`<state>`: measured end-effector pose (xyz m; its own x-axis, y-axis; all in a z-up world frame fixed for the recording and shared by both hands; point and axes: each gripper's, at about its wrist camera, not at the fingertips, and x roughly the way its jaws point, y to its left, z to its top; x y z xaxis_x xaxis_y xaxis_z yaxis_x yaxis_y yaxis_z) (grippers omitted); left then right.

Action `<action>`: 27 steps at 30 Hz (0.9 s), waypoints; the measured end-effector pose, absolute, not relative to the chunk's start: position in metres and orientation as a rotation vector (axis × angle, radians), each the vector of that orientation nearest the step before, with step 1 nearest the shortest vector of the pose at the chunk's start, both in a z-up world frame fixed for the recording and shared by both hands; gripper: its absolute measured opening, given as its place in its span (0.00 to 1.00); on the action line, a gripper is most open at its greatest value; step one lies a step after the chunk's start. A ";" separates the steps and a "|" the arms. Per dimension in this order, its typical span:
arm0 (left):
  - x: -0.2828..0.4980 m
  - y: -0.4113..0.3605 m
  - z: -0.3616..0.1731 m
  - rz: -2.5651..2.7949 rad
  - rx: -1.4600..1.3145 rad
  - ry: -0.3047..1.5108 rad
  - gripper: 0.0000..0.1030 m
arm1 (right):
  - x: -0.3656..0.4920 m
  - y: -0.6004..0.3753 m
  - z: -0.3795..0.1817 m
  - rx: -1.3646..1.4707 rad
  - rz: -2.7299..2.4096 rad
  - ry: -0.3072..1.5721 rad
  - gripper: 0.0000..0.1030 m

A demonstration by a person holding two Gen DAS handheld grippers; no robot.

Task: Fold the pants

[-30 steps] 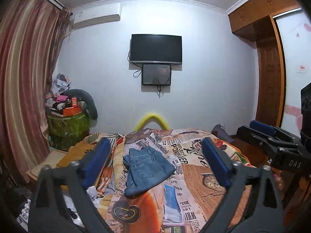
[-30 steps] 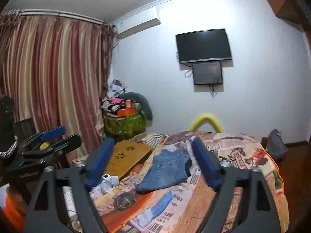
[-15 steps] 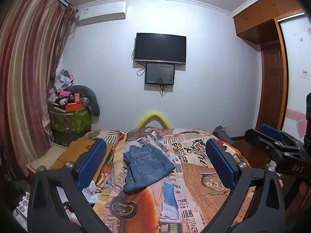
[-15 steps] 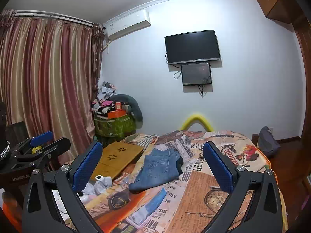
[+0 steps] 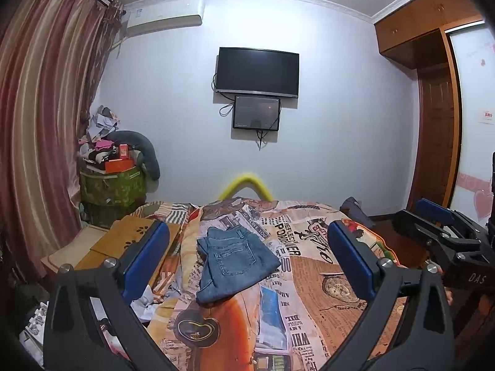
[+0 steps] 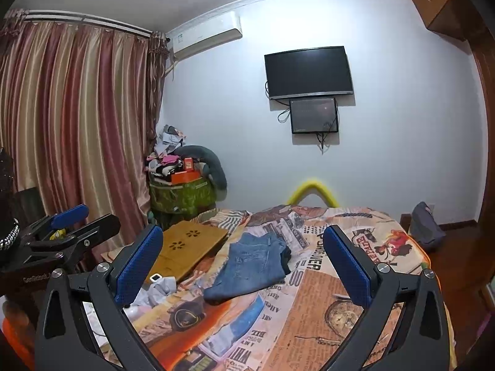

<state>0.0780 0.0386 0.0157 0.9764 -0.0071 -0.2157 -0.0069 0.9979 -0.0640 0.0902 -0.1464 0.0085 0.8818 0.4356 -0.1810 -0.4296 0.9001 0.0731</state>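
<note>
The pale blue-white wall [image 5: 334,123] fills most of what I see, with striped red-and-gold satin curtains [image 6: 74,130] hanging down its left side and a brown wooden wardrobe [image 5: 433,99] on the right. Below it lies the bed under a bright orange newspaper-and-car print bedspread [image 5: 312,281], which stretches out in front of both my tools. On the wall hang a black flat-screen television [image 5: 257,71] and, just under it, a smaller dark monitor [image 5: 256,117], while a white air-conditioning unit [image 6: 206,34] sits high near the curtains. In the corner by the curtains a green patterned storage bin [image 5: 114,185] carries a heap of clothes and an orange box. Beside the bed's left edge rests a flat wooden lap desk with flower-shaped cutouts [image 6: 185,250]. The folded blue denim pants [image 5: 230,264] lie on the bedspread towards its left half, well apart from both my tools, with the back pocket facing up. I hold my left black two-finger gripper with blue pads [image 5: 247,259] above the near end of the bed, its jaws spread wide and holding nothing; my right black gripper with blue pads [image 6: 244,262] hangs the same way, jaws wide apart and clear of the denim. A yellow curved foam piece [image 5: 246,184] peeks over the far end of the bed.
</note>
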 end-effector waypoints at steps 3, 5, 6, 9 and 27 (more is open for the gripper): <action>0.078 0.038 0.016 0.000 -0.062 0.218 1.00 | 0.090 -0.147 0.009 0.031 0.450 0.194 1.00; 0.079 0.038 0.016 0.001 -0.057 0.221 1.00 | 0.090 -0.146 0.009 0.030 0.449 0.196 1.00; 0.079 0.038 0.016 0.001 -0.054 0.220 1.00 | 0.090 -0.146 0.009 0.031 0.449 0.196 1.00; 0.080 0.038 0.016 -0.004 -0.054 0.225 1.00 | 0.090 -0.146 0.009 0.033 0.446 0.198 1.00; 0.082 0.037 0.015 -0.024 -0.046 0.228 1.00 | 0.088 -0.146 0.006 0.041 0.432 0.209 1.00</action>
<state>0.0819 0.0371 0.0146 0.9739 -0.0293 -0.2253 0.0188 0.9986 -0.0487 0.0876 -0.1458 0.0063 0.8873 0.4192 -0.1922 -0.4109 0.9079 0.0832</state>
